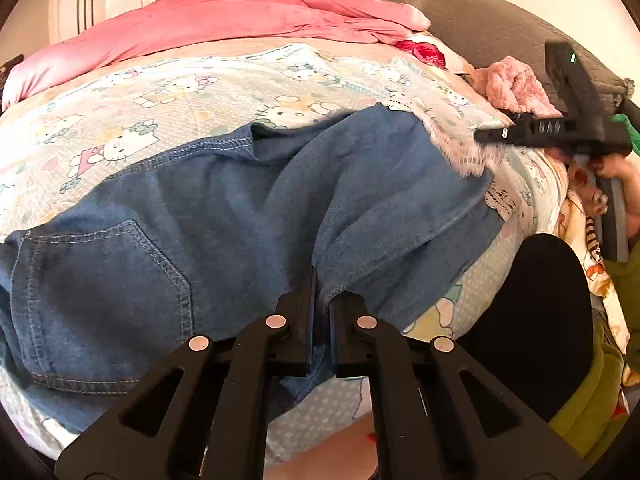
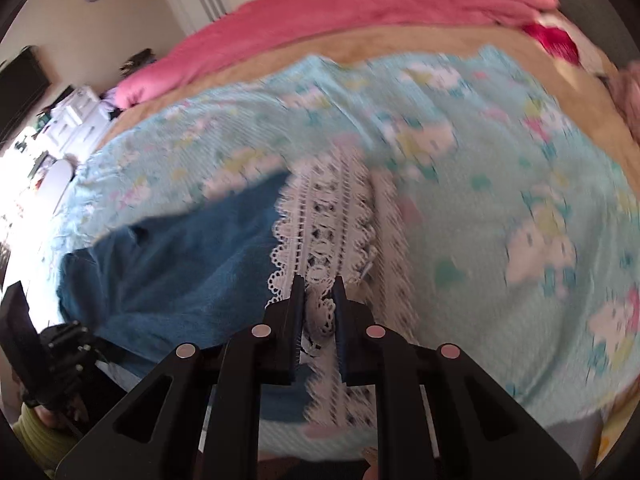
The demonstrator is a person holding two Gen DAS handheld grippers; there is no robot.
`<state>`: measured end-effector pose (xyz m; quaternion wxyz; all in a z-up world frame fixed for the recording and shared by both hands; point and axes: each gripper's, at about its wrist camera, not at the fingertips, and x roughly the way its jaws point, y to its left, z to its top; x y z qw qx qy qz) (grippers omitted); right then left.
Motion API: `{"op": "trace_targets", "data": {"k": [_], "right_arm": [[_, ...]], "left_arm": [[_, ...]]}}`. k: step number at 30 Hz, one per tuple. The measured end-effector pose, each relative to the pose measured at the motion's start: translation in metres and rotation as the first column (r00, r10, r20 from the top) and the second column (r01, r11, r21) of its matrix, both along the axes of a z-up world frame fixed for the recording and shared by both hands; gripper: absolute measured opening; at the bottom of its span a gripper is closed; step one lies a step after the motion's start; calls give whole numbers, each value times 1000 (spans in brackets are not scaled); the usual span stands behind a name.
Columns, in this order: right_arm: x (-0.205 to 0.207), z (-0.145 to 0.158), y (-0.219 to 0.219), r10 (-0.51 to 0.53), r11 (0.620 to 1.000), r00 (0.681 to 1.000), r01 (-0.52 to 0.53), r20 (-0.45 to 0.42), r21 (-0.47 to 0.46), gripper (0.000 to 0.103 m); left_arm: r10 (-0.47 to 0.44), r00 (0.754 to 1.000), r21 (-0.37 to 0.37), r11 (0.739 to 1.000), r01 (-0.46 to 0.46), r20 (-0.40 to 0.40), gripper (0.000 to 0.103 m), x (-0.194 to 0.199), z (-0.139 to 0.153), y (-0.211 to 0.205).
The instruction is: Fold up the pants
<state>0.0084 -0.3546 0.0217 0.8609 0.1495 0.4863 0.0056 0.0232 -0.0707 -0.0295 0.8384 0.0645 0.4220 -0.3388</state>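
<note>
Blue denim pants (image 1: 224, 216) with a white lace hem (image 1: 464, 144) lie on a Hello Kitty sheet (image 1: 160, 92) on the bed. My left gripper (image 1: 322, 280) is shut on the near denim edge, by the back pocket (image 1: 100, 284). My right gripper (image 2: 318, 284) is shut on the lace hem (image 2: 324, 220), with the denim (image 2: 180, 272) to its left. The right gripper also shows in the left wrist view (image 1: 486, 136) at the lace, held above the pants. The right wrist view is blurred.
A pink duvet (image 1: 224, 24) lies across the far side of the bed. A pink fluffy cloth (image 1: 516, 84) and a grey headboard (image 1: 480, 20) are at the right. A dark leg (image 1: 536, 320) and green sleeve (image 1: 592, 408) are at the near right.
</note>
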Motion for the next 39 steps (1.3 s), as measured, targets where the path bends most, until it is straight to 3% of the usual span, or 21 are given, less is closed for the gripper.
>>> {"op": "trace_targets", "data": {"k": [6, 14, 21, 28, 32, 34, 35, 39], "right_arm": [[-19, -15, -4, -23, 1000, 1000, 24, -21, 16, 13], [-32, -14, -4, -20, 999, 1000, 20, -21, 31, 26], [-42, -5, -8, -10, 999, 1000, 10, 3, 36, 29], [-40, -14, -8, 14, 998, 999, -12, -34, 58, 41], [-38, -20, -6, 35, 996, 998, -31, -45, 80, 42], [-35, -23, -4, 49, 996, 997, -44, -56, 82, 33], [-34, -24, -3, 66, 994, 997, -62, -50, 86, 10], [-43, -16, -8, 79, 995, 997, -78, -20, 61, 8]], "left_arm": [[-6, 1000, 1, 1000, 6, -1, 0, -2, 0, -3], [-9, 1000, -5, 1000, 9, -9, 0, -1, -1, -3], [-9, 1000, 5, 1000, 9, -5, 0, -2, 0, -4], [-11, 1000, 27, 1000, 11, 3, 0, -5, -1, -8], [-11, 1000, 36, 999, 11, 2, 0, -5, -3, -11], [-13, 1000, 45, 999, 13, 0, 0, -5, -5, -13], [-13, 1000, 49, 999, 13, 2, 0, -6, -5, -14], [-24, 1000, 62, 998, 23, 17, 0, -9, -3, -18]]}}
